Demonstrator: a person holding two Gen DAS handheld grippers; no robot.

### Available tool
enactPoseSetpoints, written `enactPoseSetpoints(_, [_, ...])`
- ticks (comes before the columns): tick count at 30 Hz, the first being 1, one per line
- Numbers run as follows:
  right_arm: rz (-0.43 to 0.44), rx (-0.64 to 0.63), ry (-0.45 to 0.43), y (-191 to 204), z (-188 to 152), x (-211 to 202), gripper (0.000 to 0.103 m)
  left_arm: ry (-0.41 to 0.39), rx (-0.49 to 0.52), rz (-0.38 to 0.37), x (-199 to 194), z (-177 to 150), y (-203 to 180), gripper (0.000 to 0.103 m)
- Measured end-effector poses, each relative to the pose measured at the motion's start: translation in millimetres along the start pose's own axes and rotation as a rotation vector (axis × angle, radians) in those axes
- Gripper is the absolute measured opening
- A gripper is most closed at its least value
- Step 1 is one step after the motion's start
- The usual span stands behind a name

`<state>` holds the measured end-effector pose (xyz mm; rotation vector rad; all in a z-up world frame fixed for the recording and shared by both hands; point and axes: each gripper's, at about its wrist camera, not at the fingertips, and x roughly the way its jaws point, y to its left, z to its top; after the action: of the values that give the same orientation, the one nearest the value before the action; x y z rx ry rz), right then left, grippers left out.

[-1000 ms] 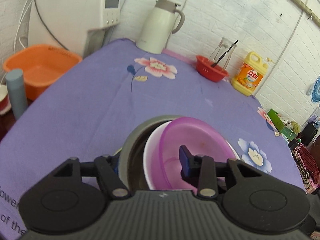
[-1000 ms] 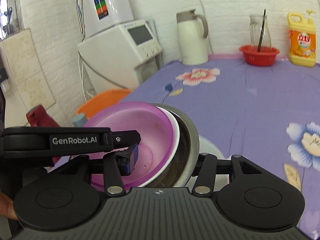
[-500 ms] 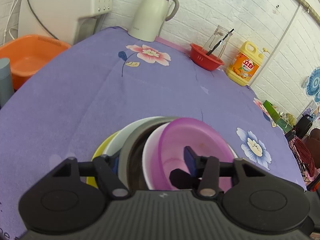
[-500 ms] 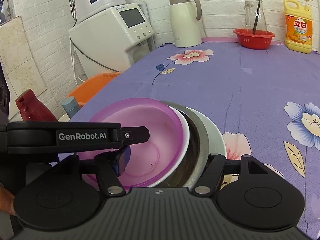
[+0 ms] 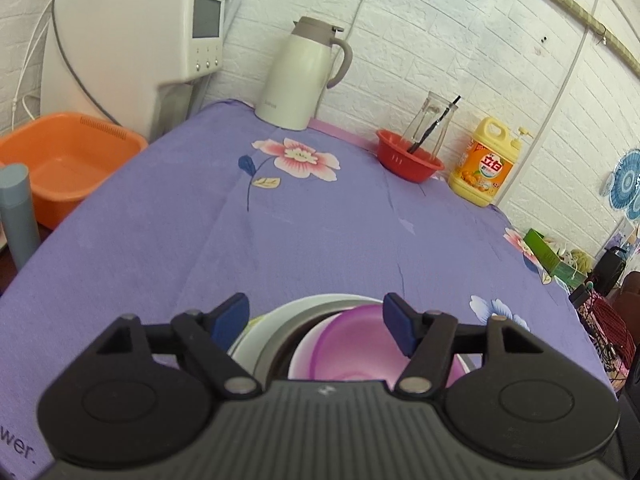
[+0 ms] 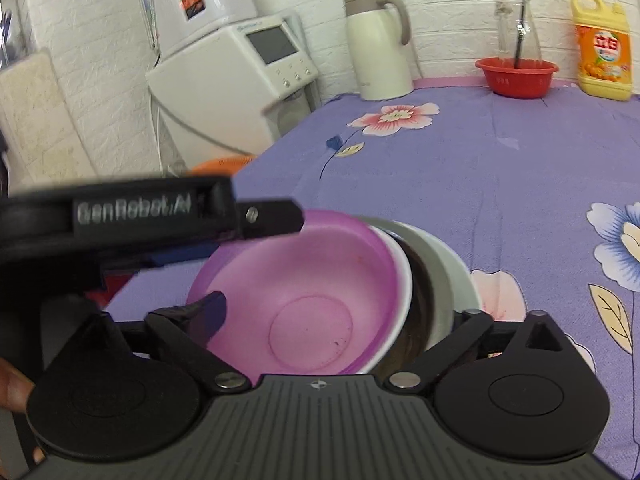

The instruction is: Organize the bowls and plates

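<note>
I see a white brick wall (image 5: 460, 40) behind a table under a purple flowered cloth (image 5: 320, 232). A white machine (image 5: 132, 52) stands at the table's far left corner, an orange basin (image 5: 60, 164) beside it. Light is bright and even.
</note>
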<state>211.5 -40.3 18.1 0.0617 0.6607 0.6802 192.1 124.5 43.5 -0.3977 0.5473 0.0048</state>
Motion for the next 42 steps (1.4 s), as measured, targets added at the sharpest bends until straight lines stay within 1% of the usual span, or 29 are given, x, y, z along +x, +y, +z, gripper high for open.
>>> enactPoseSetpoints(2, [0.003, 0.036, -0.036, -3.7, 1.3, -5.6, 0.103, -0.010, -0.003, 0.003, -1.7, 1.5, 2.2, 0.066])
enactPoseSetpoints(3, [-0.016, 0.046, -0.062, -4.8, 2.2, -9.1, 0.103, -0.015, -0.003, 0.002, -2.9, 1.6, 2.7, 0.066])
enactPoseSetpoints(4, [-0.030, 0.041, -0.073, -5.5, 3.7, -10.9, 0.103, -0.019, -0.004, 0.002, -3.3, 2.1, 2.9, 0.066])
enactPoseSetpoints(6, [-0.029, 0.021, -0.064, -4.4, 5.7, -10.3, 0.103, -0.020, -0.005, -0.001, -3.1, 2.7, 2.5, 0.066])
enactPoseSetpoints(8, [-0.027, 0.021, -0.108, -5.3, 7.8, -16.0, 0.103, -0.022, -0.009, -0.004, -4.5, 3.2, 2.3, 0.066])
enactPoseSetpoints(10, [-0.058, 0.019, -0.142, -9.0, 12.3, -22.5, 0.103, -0.029, -0.008, -0.005, -7.0, 4.1, 1.8, 0.066])
enactPoseSetpoints(14, [-0.076, 0.051, -0.158, -23.5, 13.8, -37.5, 0.103, -0.041, -0.001, -0.004, -14.3, 3.4, -1.1, 0.068])
enactPoseSetpoints(17, [-0.122, 0.069, -0.173, -31.4, 6.6, -53.1, 0.103, -0.044, 0.004, -0.012, -23.9, -3.3, -6.9, 0.069])
enactPoseSetpoints(20, [-0.158, 0.107, -0.189, -38.7, -5.4, -72.9, 0.103, -0.057, 0.028, -0.031, -43.2, -16.0, -18.2, 0.072])
enactPoseSetpoints(24, [-0.205, 0.148, -0.221, -42.4, -29.0, -102.1, 0.103, -0.084, 0.070, -0.044, -74.5, -41.7, -35.8, 0.073])
enactPoseSetpoints(26, [-0.226, 0.158, -0.237, -42.0, -43.0, -115.3, 0.103, -0.079, 0.090, -0.045, -85.9, -58.7, -43.9, 0.073])
enactPoseSetpoints(30, [-0.282, 0.164, -0.252, -39.8, -70.8, -133.6, 0.103, -0.059, 0.159, -0.017, -98.7, -94.5, -58.9, 0.073])
enactPoseSetpoints(33, [-0.303, 0.188, -0.259, -40.1, -86.9, -145.1, 0.103, -0.054, 0.190, -0.013, -106.6, -115.7, -65.3, 0.073])
enactPoseSetpoints(37, [-0.309, 0.175, -0.295, -31.4, -100.9, -163.8, 0.103, -0.061, 0.212, -0.045, -123.4, -134.7, -69.0, 0.073])
enactPoseSetpoints(40, [-0.317, 0.137, -0.326, -19.2, -109.5, -177.7, 0.103, -0.095, 0.237, -0.029, -137.1, -143.0, -74.1, 0.073])
enactPoseSetpoints(42, [-0.332, 0.105, -0.349, -13.0, -116.1, -186.6, 0.103, -0.103, 0.253, -0.015, -140.1, -143.8, -77.9, 0.073])
